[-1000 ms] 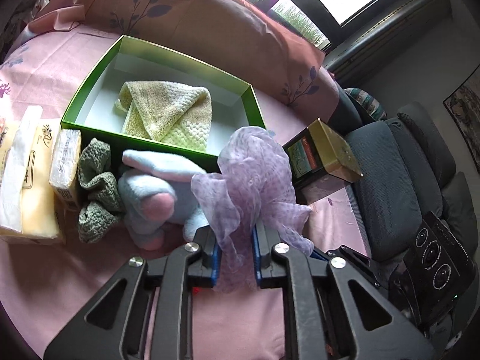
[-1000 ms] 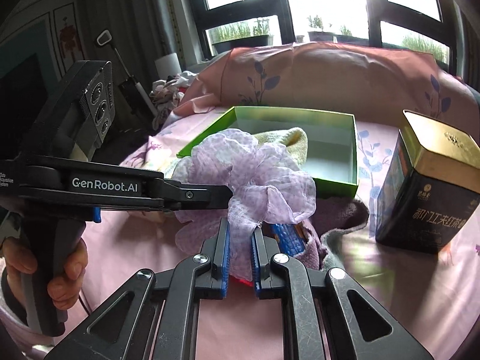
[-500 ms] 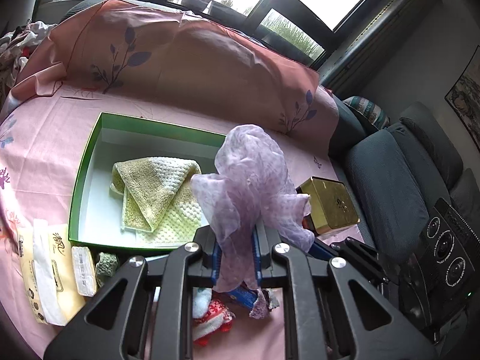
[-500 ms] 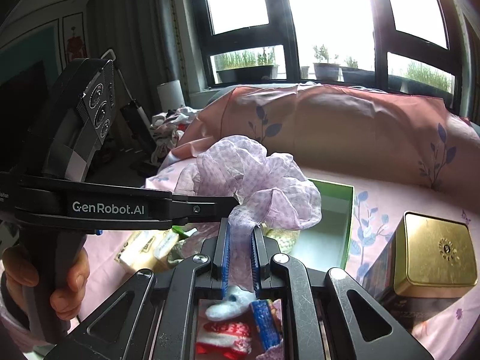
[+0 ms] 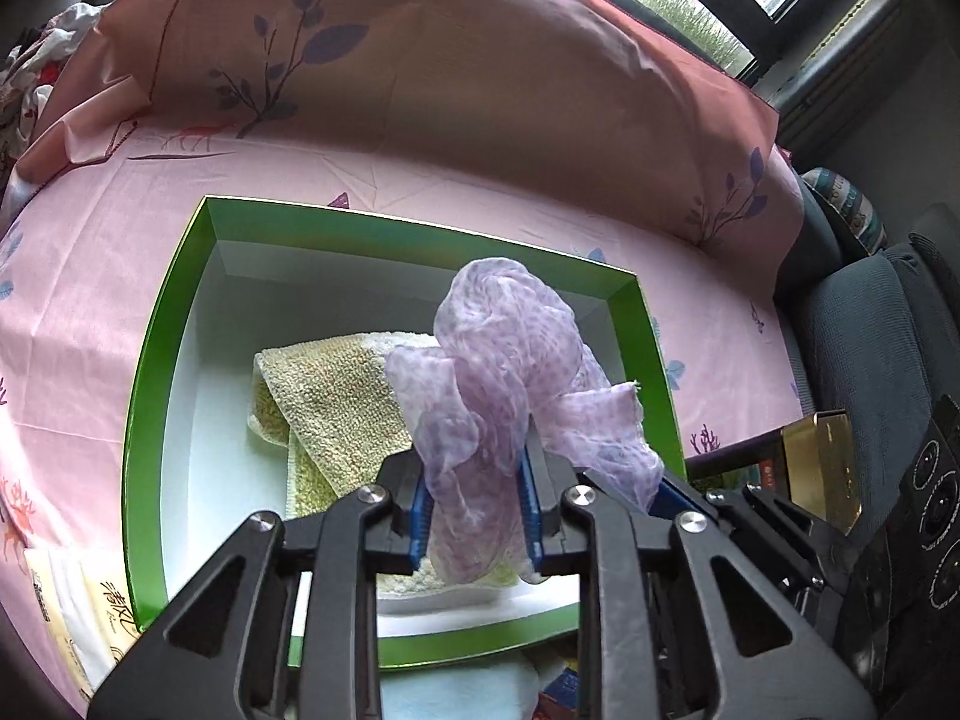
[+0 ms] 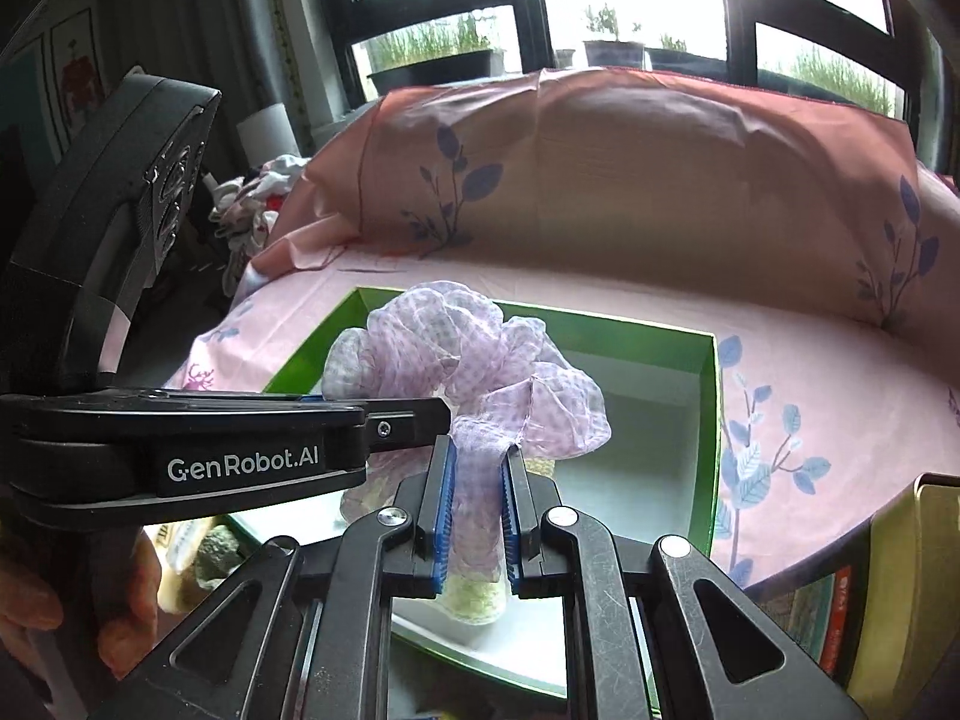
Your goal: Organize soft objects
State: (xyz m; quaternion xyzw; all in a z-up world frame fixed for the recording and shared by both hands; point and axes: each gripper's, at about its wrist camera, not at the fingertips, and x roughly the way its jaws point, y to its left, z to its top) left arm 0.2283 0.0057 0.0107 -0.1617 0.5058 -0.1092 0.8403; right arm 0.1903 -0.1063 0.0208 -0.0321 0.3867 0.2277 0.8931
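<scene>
A crumpled lilac gauze scarf (image 5: pixel 510 372) is held by both grippers above the open green box (image 5: pixel 180 276). My left gripper (image 5: pixel 474 480) is shut on the scarf's lower folds. My right gripper (image 6: pixel 477 468) is shut on the same scarf (image 6: pixel 468 360), right beside the left gripper's body. A folded yellow-cream towel (image 5: pixel 330 396) lies inside the box under the scarf. The green box also shows in the right wrist view (image 6: pixel 708 396). A pale blue soft item (image 5: pixel 456 690) peeks out below the box's near wall.
The box sits on a pink sheet (image 5: pixel 90 252) with a pink pillow (image 5: pixel 420 60) behind. Tissue packs (image 5: pixel 90 612) lie at the box's near left corner. A gold-lidded tin (image 5: pixel 822 468) stands to the right, also in the right wrist view (image 6: pixel 900 588). A dark sofa (image 5: pixel 870 330) is far right.
Both grippers have carried the scarf up from the table's near side and forward, so it now hangs over the box and towel. Both stay shut on it.
</scene>
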